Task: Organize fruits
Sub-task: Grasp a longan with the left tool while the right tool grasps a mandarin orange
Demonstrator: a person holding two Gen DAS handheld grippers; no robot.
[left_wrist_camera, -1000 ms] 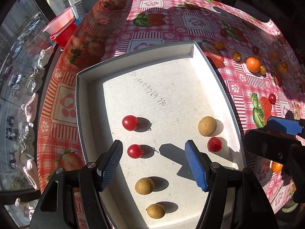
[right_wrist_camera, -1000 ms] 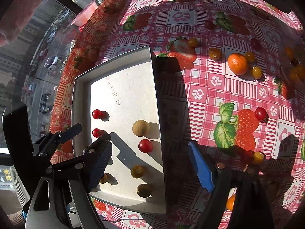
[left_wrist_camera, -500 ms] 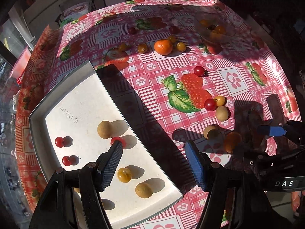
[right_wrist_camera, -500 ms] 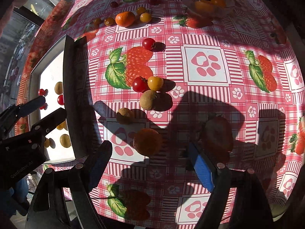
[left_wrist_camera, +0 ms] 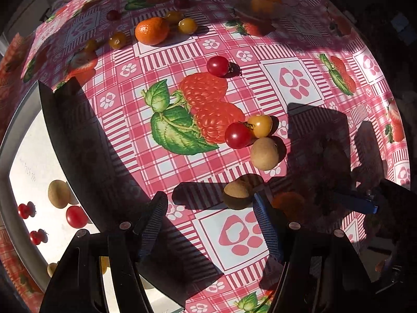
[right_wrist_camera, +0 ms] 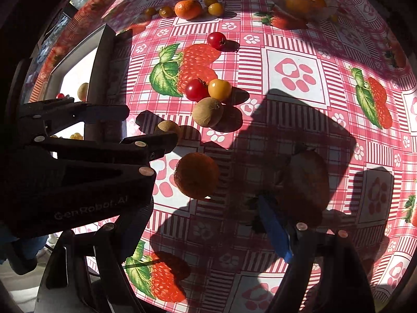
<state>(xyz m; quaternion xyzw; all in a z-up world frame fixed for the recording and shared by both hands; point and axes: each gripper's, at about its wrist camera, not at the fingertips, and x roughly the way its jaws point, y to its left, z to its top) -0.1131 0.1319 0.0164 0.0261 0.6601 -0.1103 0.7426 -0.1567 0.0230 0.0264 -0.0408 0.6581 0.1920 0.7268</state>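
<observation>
Reaching for loose fruit beside tray (left_wrist_camera: 15, 140); shaded orange (right_wrist_camera: 196, 178) ahead of right gripper (right_wrist_camera: 206, 224), brown longan (left_wrist_camera: 237, 194) near left gripper (left_wrist_camera: 208, 221); both gaping, empty; next: centring over one, then closing gently

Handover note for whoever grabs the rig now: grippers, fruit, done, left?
Left hand-held gripper: open, empty, above a brown longan.
Right hand-held gripper: open, empty, near the shaded mandarin.
Done: several red tomatoes and longans lie in the white tray.
Left: red tomato, yellow tomato and another longan clustered on the tablecloth; further fruit along the far edge.
</observation>
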